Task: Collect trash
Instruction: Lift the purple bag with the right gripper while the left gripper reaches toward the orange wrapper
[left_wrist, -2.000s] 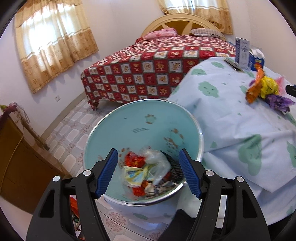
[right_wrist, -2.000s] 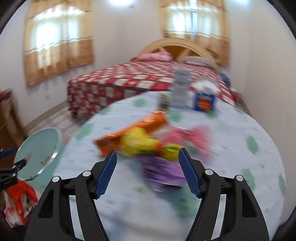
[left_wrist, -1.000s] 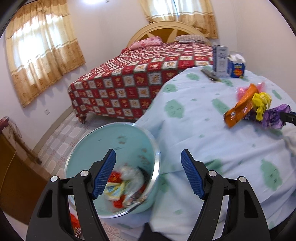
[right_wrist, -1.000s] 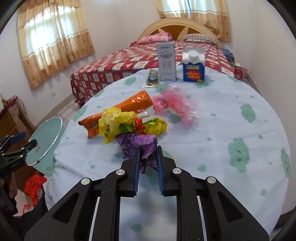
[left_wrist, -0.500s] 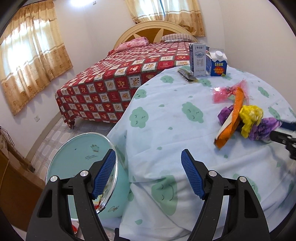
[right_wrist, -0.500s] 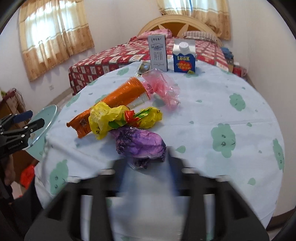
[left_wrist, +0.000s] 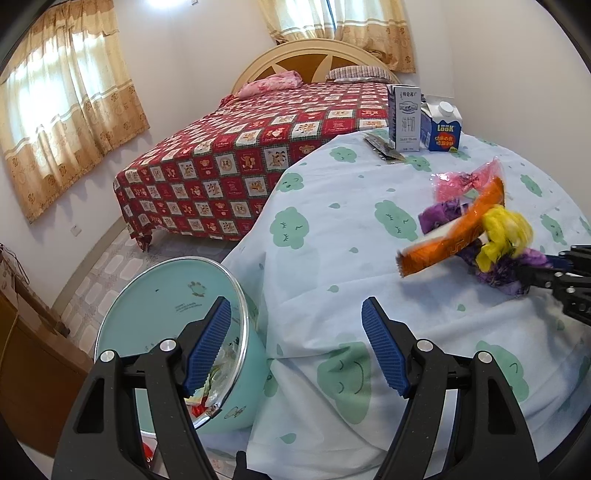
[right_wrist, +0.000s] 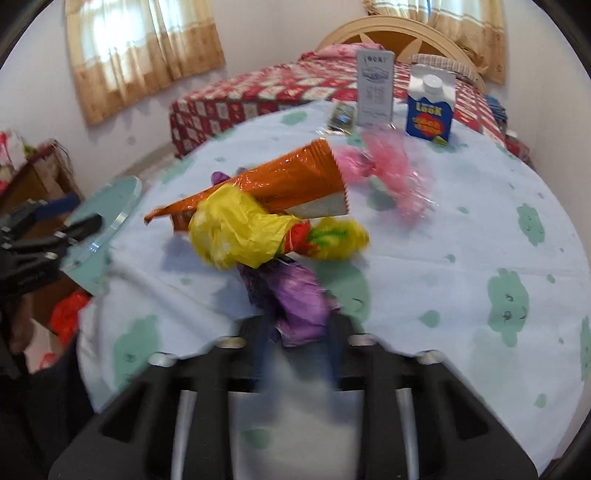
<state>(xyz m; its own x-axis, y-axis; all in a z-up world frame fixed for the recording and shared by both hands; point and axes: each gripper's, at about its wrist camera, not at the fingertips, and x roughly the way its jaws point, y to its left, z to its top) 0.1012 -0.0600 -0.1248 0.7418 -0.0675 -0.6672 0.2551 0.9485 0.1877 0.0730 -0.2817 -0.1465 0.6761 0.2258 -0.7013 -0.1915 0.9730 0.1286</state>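
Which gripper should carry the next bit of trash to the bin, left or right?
Right. The right gripper looks closed on the purple wrapper among the wrappers on the table. The left gripper is open and empty, hovering by the trash bin.

Lighting: bright, even daylight through curtained windows (left_wrist: 66, 110) far left and far centre; a ceiling lamp (left_wrist: 162, 5) glares white at the top edge. Shadows: soft, faint under the wrappers (left_wrist: 469, 236) on the table (left_wrist: 332, 221). Left view: sharp throughout. Right view: motion-blurred, worst at the near gripper (right_wrist: 295, 343) and wrappers. Both: fisheye bending, black corners.
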